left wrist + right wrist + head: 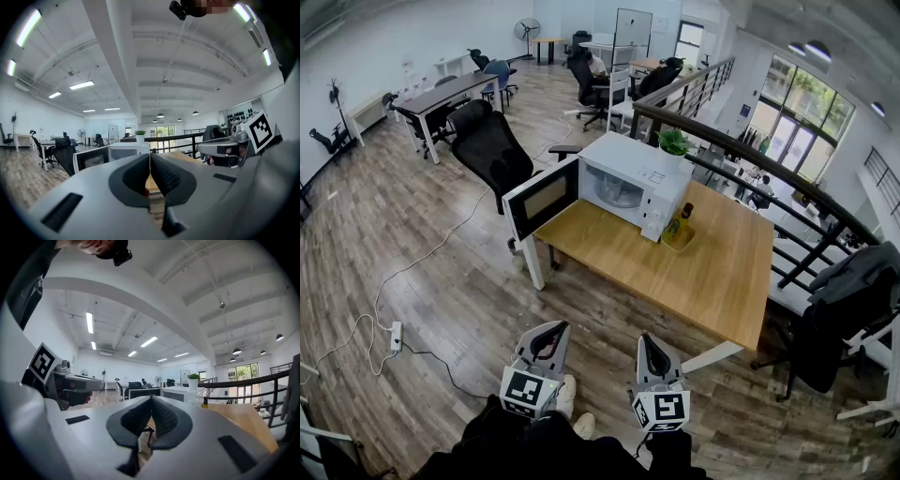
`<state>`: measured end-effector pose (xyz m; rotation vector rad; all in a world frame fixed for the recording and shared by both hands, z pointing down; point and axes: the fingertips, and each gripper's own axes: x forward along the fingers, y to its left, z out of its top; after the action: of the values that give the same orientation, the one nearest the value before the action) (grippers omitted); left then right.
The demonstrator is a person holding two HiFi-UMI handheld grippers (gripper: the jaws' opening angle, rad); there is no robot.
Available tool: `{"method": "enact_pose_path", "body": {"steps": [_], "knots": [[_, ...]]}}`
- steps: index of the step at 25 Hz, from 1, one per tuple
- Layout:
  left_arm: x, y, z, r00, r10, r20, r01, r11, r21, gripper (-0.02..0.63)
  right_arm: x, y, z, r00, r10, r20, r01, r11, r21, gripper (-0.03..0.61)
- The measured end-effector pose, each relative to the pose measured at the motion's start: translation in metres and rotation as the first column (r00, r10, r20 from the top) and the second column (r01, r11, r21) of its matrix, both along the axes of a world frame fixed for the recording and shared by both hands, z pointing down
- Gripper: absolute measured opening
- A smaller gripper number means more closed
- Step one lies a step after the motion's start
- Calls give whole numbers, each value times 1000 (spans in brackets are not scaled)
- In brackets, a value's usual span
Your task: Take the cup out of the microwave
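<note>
The microwave (654,174) stood at the far left corner of the wooden table (717,277), its long axis running along the table's far edge and its open front facing the near left of the head view. Its door (542,199) hung swung out to the left, past the table's edge. The cup (616,187) sat inside the cavity, only a pale rounded shape from there, so its tilt and long axis could not be told. A bottle (682,221) stood on a yellow plate (677,242) just beside the microwave's right end. The 2 grippers were well short of the table, side by side over the floor. The left gripper (555,330) had its jaws pressed together on nothing, and the right gripper (647,339) was likewise closed and empty.
</note>
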<state>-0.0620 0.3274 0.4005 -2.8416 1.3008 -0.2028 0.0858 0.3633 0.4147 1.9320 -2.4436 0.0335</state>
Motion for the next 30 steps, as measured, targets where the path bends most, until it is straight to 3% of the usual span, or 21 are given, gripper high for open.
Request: {"method": "enact_pose_path", "body": {"steps": [12, 30], "knots": [[12, -50, 2, 1000, 15, 6, -15, 1000, 1, 26, 14, -48, 2, 999, 37, 11, -37, 999, 5, 15], [-14, -215, -7, 998, 56, -16, -56, 998, 20, 26, -20, -209, -8, 998, 57, -22, -57, 998, 11, 15]]}}
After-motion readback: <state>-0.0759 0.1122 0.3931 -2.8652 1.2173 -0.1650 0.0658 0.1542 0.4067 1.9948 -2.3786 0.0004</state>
